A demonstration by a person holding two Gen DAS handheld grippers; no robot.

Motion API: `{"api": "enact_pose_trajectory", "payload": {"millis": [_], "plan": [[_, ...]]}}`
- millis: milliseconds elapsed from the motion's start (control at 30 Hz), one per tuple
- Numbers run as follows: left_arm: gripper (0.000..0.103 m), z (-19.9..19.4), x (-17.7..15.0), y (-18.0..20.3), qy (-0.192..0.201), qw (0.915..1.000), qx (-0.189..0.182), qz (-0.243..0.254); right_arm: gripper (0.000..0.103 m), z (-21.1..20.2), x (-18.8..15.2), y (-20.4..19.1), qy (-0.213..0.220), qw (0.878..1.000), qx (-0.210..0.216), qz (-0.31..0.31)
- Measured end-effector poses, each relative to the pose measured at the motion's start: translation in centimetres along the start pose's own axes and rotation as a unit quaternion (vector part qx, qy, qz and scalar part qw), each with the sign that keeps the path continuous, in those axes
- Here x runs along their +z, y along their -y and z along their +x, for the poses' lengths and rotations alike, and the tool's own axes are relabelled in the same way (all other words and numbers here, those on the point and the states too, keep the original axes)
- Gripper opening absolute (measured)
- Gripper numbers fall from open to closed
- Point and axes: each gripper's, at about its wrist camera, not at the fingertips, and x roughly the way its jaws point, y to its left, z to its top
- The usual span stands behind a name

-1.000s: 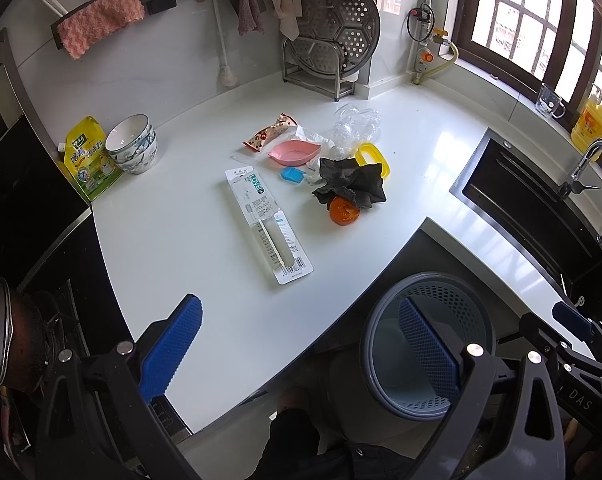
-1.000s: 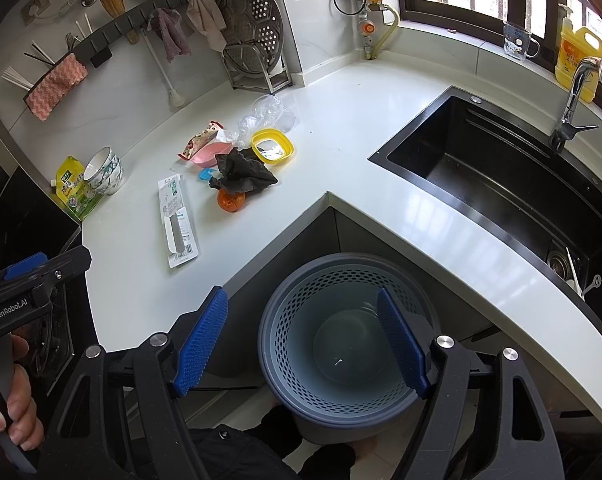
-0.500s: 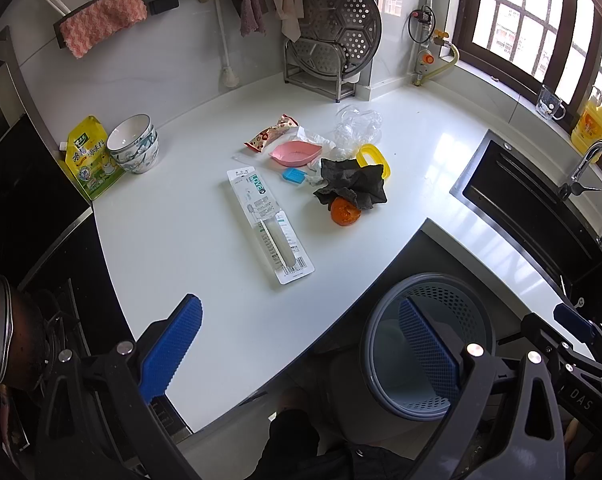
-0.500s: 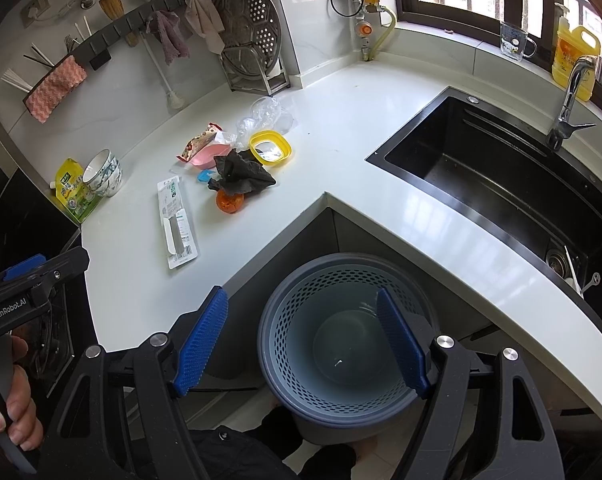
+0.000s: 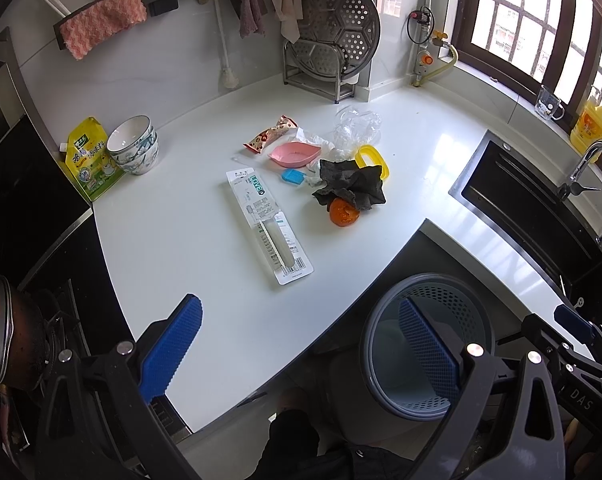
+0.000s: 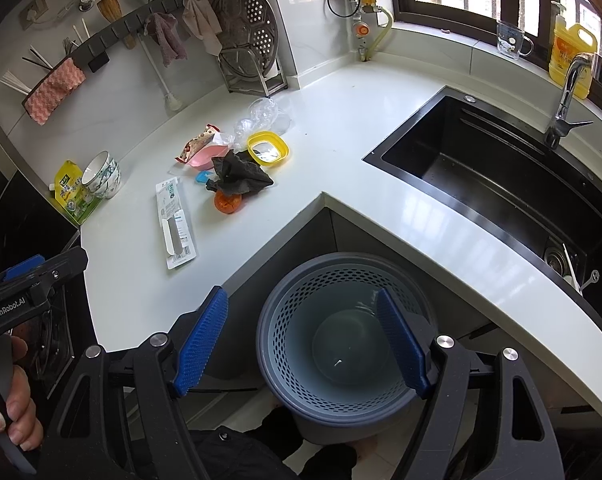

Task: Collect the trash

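Note:
A litter pile lies mid-counter: a long toothbrush package [image 5: 269, 224] [image 6: 175, 220], a black crumpled bag [image 5: 351, 186] [image 6: 237, 174] over an orange peel [image 5: 343, 212] [image 6: 227, 202], a yellow lid [image 5: 375, 158] [image 6: 267, 148], a pink dish [image 5: 295, 154], a snack wrapper [image 5: 271, 134] [image 6: 195, 142] and clear plastic [image 5: 355, 128] [image 6: 263, 114]. A grey perforated bin [image 6: 341, 336] [image 5: 429, 344] stands on the floor below the counter corner. My left gripper [image 5: 301, 356] is open over the counter's front edge. My right gripper [image 6: 301, 344] hangs open above the bin, holding nothing.
Stacked bowls [image 5: 135, 146] and a yellow pouch [image 5: 89, 160] sit at the counter's left end beside a stove with a pot [image 5: 5, 332]. A black sink [image 6: 501, 184] with a faucet [image 6: 567, 100] lies right. A steamer rack [image 5: 333, 40] stands against the back wall.

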Motion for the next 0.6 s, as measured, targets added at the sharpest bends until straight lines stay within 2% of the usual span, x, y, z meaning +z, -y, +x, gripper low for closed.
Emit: {"api": "enact_pose_trajectory", "payload": {"millis": [600], "plan": [[0.097, 0.0, -0.12, -0.04, 0.0, 1.0, -0.001, 0.0, 0.074, 0.07, -0.04, 0.09, 0.0, 1.0, 0.001, 0.0]]}}
